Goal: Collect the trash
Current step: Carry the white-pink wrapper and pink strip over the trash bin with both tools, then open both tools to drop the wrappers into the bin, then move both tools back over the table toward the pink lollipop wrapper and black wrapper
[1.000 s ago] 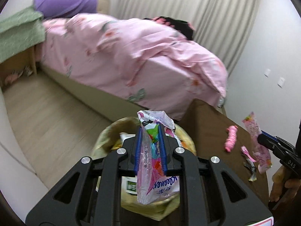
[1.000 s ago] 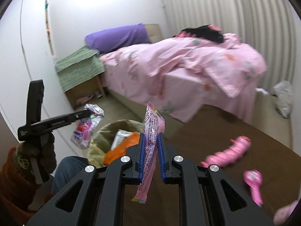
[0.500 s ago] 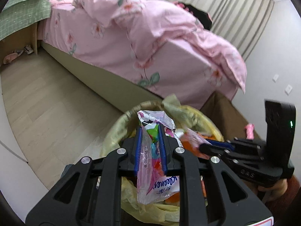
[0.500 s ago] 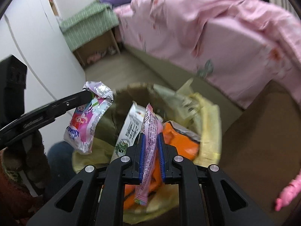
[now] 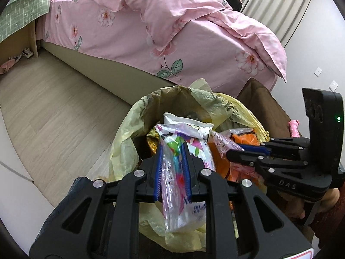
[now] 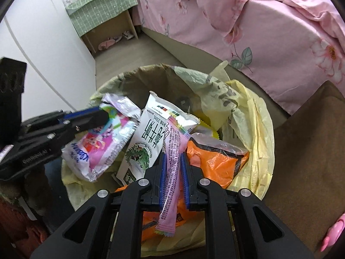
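Left wrist view: the left gripper (image 5: 173,159) is clenched on a clear printed tissue wrapper (image 5: 183,185), which hangs between its blue pads above a bin lined with a yellow bag (image 5: 129,133). The bin already holds a white milk carton (image 5: 187,123) and an orange packet (image 5: 243,138). From the right, the right gripper (image 5: 234,151) reaches over the same bin, pinching a thin pink stick wrapper (image 5: 224,139). A brown surface (image 5: 258,95) stands just right of the bin, with a pink toy (image 5: 293,127) on it. Beyond lie the wooden floor (image 5: 54,108) and a bed with a pink floral quilt (image 5: 172,28). A green checked cloth (image 5: 21,10) covers a bedside stand at far left.

Right wrist view: the right gripper (image 6: 174,161) grasps the pink stick wrapper (image 6: 172,168) upright over the bin's middle. The milk carton (image 6: 148,138) leans just left of it and the orange packet (image 6: 215,161) lies just right. The left gripper (image 6: 101,116) comes in from the left, holding the tissue wrapper (image 6: 97,149) over the bin's left rim. The yellow bag (image 6: 254,133) drapes over the rim nearest the brown surface (image 6: 312,161).

A second ago both grippers were higher: the bin sat small and low in each view and the right gripper hovered over the surface. Now both hang close above the open bin, each wrapper held as before.
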